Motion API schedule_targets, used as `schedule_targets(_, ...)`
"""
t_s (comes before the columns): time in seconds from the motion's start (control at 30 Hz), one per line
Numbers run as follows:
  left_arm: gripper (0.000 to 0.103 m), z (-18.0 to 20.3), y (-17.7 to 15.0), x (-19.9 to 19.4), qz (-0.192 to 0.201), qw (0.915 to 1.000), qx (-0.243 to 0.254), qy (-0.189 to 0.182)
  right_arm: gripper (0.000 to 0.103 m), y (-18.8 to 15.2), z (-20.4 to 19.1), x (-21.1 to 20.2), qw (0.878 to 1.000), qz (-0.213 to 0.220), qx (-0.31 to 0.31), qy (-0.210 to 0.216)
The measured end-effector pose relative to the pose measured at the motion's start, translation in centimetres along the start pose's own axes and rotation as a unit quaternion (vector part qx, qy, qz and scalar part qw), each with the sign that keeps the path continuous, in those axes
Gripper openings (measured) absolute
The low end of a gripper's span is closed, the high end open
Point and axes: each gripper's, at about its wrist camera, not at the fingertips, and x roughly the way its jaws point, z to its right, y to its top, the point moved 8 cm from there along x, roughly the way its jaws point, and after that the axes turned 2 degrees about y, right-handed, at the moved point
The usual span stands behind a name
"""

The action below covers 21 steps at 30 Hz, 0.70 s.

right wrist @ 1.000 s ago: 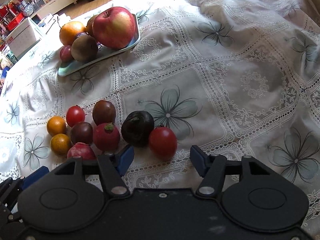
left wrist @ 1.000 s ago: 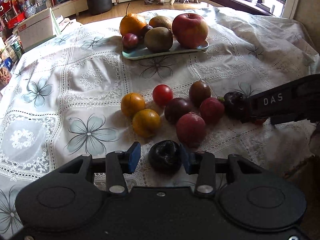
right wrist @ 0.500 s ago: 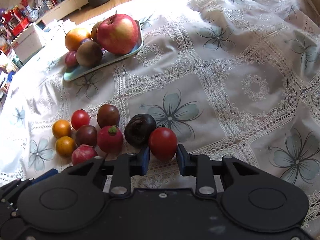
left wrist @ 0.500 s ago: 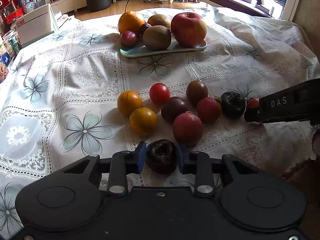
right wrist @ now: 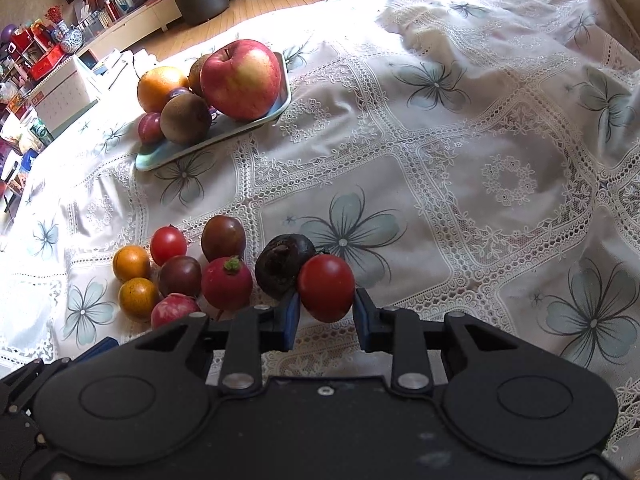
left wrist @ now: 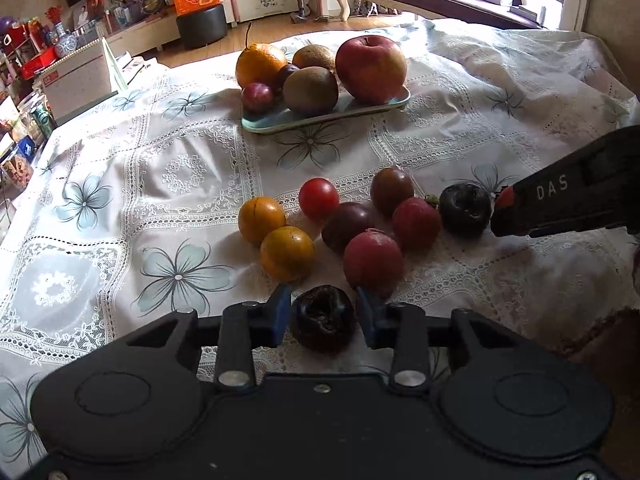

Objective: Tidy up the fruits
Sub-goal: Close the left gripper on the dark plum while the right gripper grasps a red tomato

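Left gripper (left wrist: pixel 323 314) clamped on dark wrinkled fruit (left wrist: pixel 323 320); right gripper (right wrist: pixel 326 314) closed around red tomato (right wrist: pixel 326 288), beside black fruit (right wrist: pixel 282 264).

Glossy smooth tomato (right wrist: pixel 326 288); matt black plastic gripper (right wrist: pixel 325 316); lace cloth tablecloth (right wrist: pixel 460 168)

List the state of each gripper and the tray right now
left gripper: shut on the dark wrinkled fruit
right gripper: shut on the red tomato
tray: on the tablecloth, loaded with large fruit, little bare space showing
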Motion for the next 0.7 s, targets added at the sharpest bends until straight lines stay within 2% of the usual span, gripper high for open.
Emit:
schedule_targets(0.1,0.047,-0.2,0.0,0.5,-0.021,0.9994,-0.023,-0.012,0.030,-0.1,-0.1,0.0,1.000,0.001,-0.003,-0.004)
schedule_targets(0.23,0.054,-0.8,0.2,1.1,-0.055,0.9965,-0.060,-0.021,0.030,-0.1,-0.1,-0.1,1.000,0.003,-0.003,-0.003)
schedule_targets(0.43,0.054,-0.6,0.5,2.2,-0.093,0.9947,-0.043,0.003,0.031,-0.1,0.2,0.2,1.000,-0.001,0.006,-0.002)
schedule_targets(0.57,0.053,-0.6,0.4,2.3,-0.098,0.9944,-0.039,0.008,0.031,0.0,0.1,0.1,1.000,0.002,0.001,-0.005)
schedule_targets(0.7,0.053,-0.6,0.3,1.4,-0.070,0.9967,-0.040,-0.013,0.031,-0.1,-0.2,-0.2,1.000,0.010,-0.007,-0.006)
